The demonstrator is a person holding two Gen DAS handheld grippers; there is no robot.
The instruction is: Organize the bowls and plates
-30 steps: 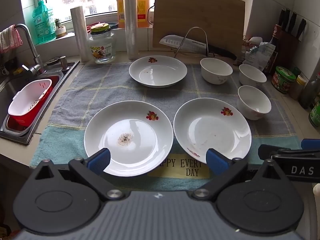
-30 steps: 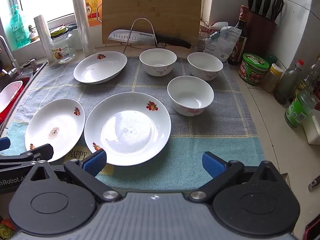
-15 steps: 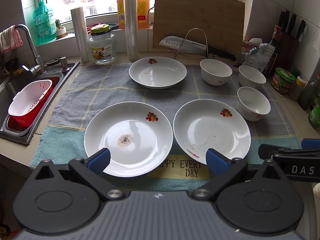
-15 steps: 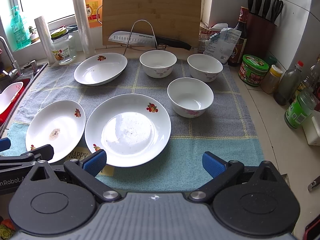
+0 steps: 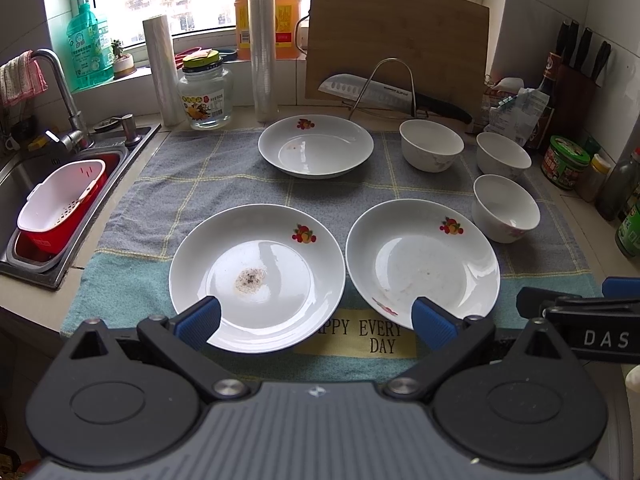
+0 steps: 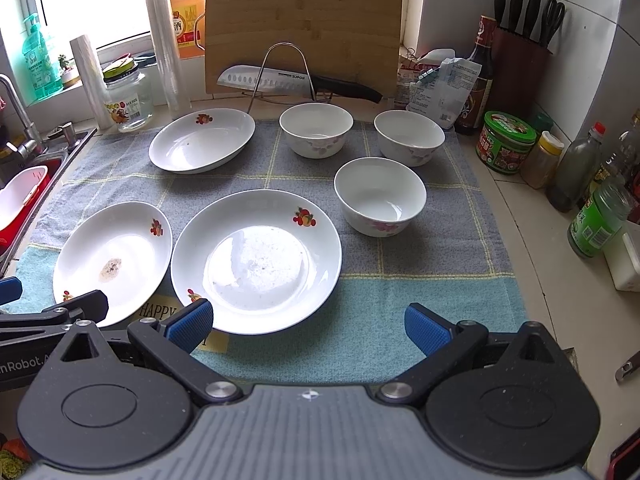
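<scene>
Left to right: left tongs (image 5: 316, 316) apart and empty at lower centre, hanging over the near rim of the stained plate (image 5: 256, 276), with the second plate (image 5: 422, 262) just beside it and a third (image 5: 316, 146) upper centre. Three bowls (image 6: 380, 196) cluster upper right on the desk towel (image 6: 420, 256), apart, probably awaiting stacking. Right tongs (image 6: 308, 326) also apart, holding nothing.

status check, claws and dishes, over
Left claw and right claw open, empty. Three plates and three bowls on towel, none stacked. Nothing in the way.
</scene>
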